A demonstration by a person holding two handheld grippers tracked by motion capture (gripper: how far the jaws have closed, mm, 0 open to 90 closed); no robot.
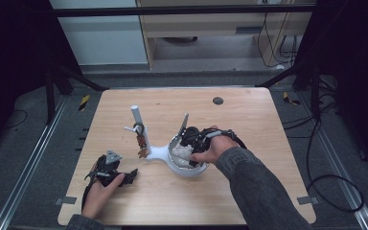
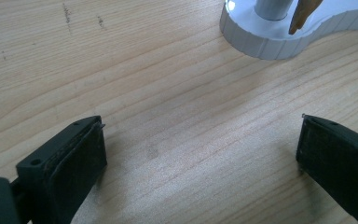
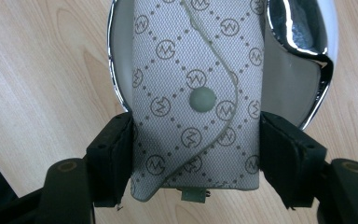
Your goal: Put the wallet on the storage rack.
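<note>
While the high view looks down on the pale wooden table, the right gripper hangs over the white dish-shaped tray of a white jewellery stand, right of centre, with the person's right hand wrapped round it and the grey-sleeved forearm coming in from the near right. The stand's white upright post rises at the left end, small trinkets hanging beside it. Over at the near left, the left gripper rests low on the table in the left hand, well apart from the stand.

Switching to the left gripper view: its jaws stand wide apart with nothing but bare wood between them, and the stand's white base sits just beyond, at the top.

Now the right gripper view, and here's the action: the jaws are clamped on both edges of a grey fabric pouch with a monogram print and a round snap button, held lengthwise over the tray's shiny rim. Judging from this, the pouch is either going into or coming out of the tray. To do it well, the grip should stay square on the pouch's sides, the wrist pointing down, and the travel straight so the soft fabric doesn't snag the rim or tip the stand.
</note>
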